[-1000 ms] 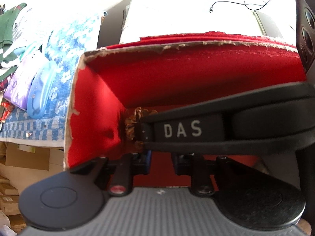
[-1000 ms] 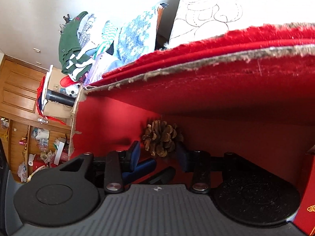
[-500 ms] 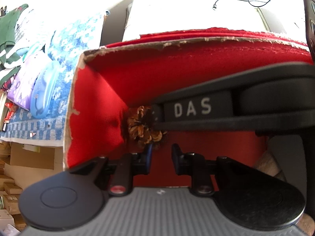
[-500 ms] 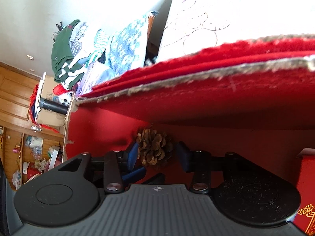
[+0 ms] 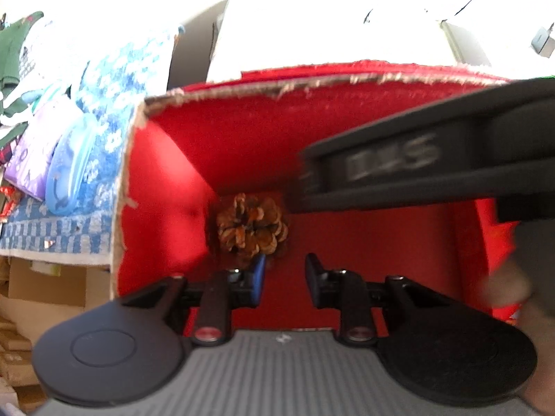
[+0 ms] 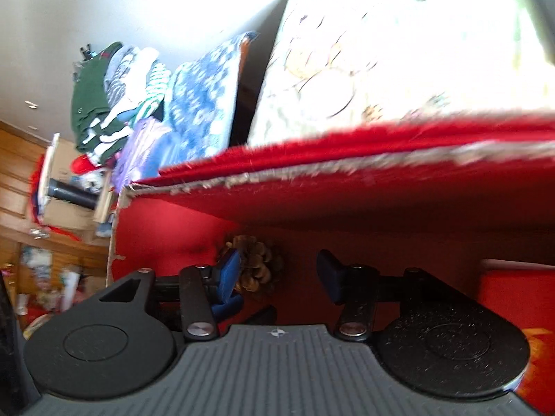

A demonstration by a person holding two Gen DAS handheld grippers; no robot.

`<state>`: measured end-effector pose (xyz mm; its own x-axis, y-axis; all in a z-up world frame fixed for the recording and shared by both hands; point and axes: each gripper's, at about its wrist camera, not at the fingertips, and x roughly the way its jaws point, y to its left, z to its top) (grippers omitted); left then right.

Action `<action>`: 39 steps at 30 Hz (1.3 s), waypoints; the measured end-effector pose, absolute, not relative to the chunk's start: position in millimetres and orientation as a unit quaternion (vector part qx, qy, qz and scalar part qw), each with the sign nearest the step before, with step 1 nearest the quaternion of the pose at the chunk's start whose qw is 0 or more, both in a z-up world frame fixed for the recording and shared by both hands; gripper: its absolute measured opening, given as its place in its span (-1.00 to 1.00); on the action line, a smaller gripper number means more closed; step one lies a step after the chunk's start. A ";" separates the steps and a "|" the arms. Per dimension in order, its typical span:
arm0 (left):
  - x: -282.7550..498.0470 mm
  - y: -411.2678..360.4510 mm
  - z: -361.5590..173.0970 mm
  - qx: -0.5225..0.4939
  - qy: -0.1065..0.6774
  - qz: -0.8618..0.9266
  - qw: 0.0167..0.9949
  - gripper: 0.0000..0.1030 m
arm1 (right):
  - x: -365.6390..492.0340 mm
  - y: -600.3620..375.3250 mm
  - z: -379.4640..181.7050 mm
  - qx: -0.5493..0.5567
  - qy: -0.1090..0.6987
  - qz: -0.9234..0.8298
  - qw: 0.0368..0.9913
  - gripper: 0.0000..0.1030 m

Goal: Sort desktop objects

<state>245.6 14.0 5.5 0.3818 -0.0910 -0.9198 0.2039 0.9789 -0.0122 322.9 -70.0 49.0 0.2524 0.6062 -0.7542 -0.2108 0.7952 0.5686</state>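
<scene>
Looks like the drop-off step is done: your pine cone (image 5: 252, 226) sits loose in the far-left corner of the red box (image 5: 166, 187), about 11 o'clock from the left gripper (image 5: 285, 279). Both the left and the right gripper (image 6: 280, 274) are spread with nothing between the fingers. Brown, scaly, open-petalled. Next I'd lift both clear without snagging the frayed rim.

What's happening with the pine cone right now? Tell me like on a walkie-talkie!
Left gripper jaws open, empty. Right gripper jaws open, empty. Pine cone sits free in red box corner. Nothing blocking it.
</scene>
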 end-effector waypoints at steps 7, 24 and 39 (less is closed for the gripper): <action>213.4 19.4 36.9 0.039 0.440 -0.148 0.885 0.13 | 282.9 -130.2 82.0 0.219 0.487 0.247 0.809 0.05; 105.7 99.1 70.8 -0.064 0.354 -0.123 0.925 0.30 | 176.2 -163.4 105.2 0.240 0.383 0.364 0.814 -0.06; 46.5 91.8 5.6 -0.063 0.452 -0.035 0.889 -0.14 | 133.0 -78.6 69.0 -0.003 0.395 0.462 0.794 -0.17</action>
<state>46.5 91.8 5.6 0.5893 -0.1186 -0.7992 0.0053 0.9897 -0.1430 133.0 -78.6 69.0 0.2612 0.7311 -0.6304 -0.7365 0.5730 0.3594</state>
